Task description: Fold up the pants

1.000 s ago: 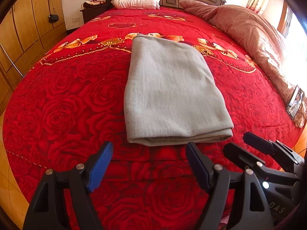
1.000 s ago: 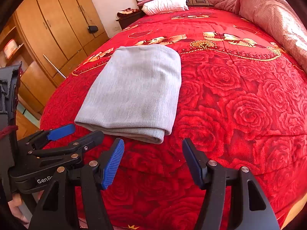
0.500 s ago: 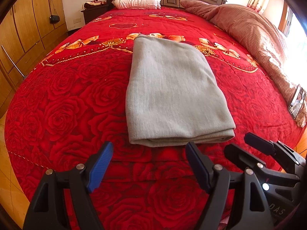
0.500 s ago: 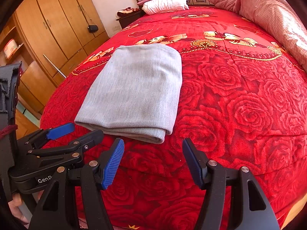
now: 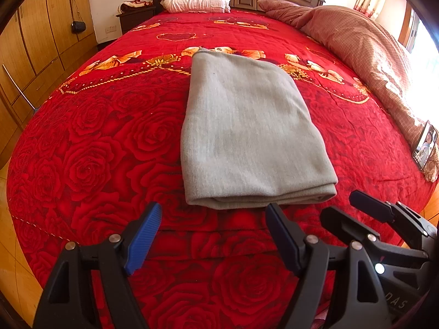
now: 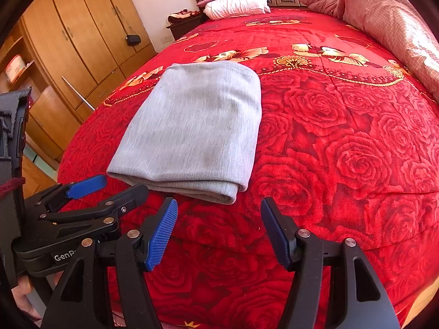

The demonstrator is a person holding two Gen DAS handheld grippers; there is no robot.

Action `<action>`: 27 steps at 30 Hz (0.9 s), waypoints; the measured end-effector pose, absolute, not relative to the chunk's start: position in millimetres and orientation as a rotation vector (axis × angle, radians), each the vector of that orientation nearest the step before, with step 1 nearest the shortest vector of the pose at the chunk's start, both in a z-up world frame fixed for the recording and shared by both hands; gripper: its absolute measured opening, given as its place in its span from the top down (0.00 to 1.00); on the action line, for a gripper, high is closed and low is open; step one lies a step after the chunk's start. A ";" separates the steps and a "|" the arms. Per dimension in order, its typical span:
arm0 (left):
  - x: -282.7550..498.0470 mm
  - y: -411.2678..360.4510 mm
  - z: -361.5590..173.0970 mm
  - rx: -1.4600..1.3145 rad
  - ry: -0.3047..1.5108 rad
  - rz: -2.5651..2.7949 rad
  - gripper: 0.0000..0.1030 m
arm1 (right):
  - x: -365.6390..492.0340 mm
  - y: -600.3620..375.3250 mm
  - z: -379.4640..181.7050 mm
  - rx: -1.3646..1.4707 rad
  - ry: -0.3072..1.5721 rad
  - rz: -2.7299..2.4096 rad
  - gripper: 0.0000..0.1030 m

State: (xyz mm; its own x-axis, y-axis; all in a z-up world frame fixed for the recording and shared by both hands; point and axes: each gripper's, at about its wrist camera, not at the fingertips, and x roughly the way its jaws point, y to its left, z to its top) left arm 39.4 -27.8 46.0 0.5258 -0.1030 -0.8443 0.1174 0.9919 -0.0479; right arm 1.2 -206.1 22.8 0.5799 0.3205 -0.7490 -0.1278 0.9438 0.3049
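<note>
Grey knit pants [image 5: 247,137], folded to a compact rectangle on the red rose-print bed quilt [image 5: 96,150], haven't shifted over the last second, both tongs, left [image 5: 212,235] and right [image 6: 218,230], stay released short of the near edge, so folding looks done.

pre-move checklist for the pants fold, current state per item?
1. Left gripper open, holding nothing: ok.
2. Right gripper open, holding nothing: ok.
3. Gray pants lying flat in a folded stack on the red bedspread: ok.
4. Both grippers short of the stack's near edge, not touching: ok.
5. Phone well clear of the pants: ok.
6. Hidden layers aligned: cannot tell.
</note>
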 end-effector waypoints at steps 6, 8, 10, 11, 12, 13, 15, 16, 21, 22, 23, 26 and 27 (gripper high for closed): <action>39.5 -27.6 46.0 0.014 1.010 -0.132 0.21 | 1.0 -205.5 21.5 0.228 0.919 0.265 0.38; 39.6 -27.7 46.2 0.014 1.010 -0.132 0.21 | 1.0 -205.6 21.6 0.228 0.918 0.265 0.38; 39.5 -27.3 46.0 0.012 1.010 -0.133 0.21 | 1.2 -205.6 21.6 0.228 0.919 0.265 0.38; 39.5 -27.4 46.0 0.013 1.010 -0.133 0.21 | 1.1 -205.6 21.7 0.228 0.919 0.265 0.38; 39.5 -27.4 45.5 0.013 1.010 -0.133 0.21 | 1.0 -205.6 21.6 0.228 0.919 0.265 0.38; 39.5 -27.2 45.4 0.011 1.012 -0.133 0.21 | 1.1 -205.6 21.8 0.228 0.919 0.265 0.38; 39.1 -26.8 45.0 0.011 1.014 -0.133 0.21 | 1.1 -205.5 21.8 0.228 0.919 0.265 0.38; 38.8 -26.6 44.1 0.012 1.015 -0.133 0.21 | 1.2 -205.6 21.8 0.227 0.919 0.265 0.38; 38.2 -26.7 42.5 0.012 1.016 -0.133 0.21 | 1.2 -205.6 21.9 0.228 0.919 0.265 0.38; 38.3 -26.6 42.5 0.012 1.016 -0.132 0.21 | 1.3 -205.6 22.0 0.228 0.919 0.265 0.38; 38.6 -26.4 42.4 0.012 1.017 -0.132 0.21 | 1.3 -205.7 21.9 0.228 0.919 0.265 0.38; 38.3 -25.7 41.7 0.010 1.019 -0.132 0.21 | 1.3 -205.7 22.0 0.228 0.920 0.265 0.38; 38.0 -25.4 41.5 0.010 1.020 -0.132 0.21 | 1.3 -205.6 22.1 0.228 0.920 0.265 0.38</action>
State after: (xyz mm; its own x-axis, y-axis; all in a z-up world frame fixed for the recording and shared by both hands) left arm 38.0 -25.4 41.5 0.5164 -0.1055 -0.8498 0.1147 0.9920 -0.0534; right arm 1.3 -205.6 22.1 0.5779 0.3210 -0.7504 -0.1279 0.9437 0.3052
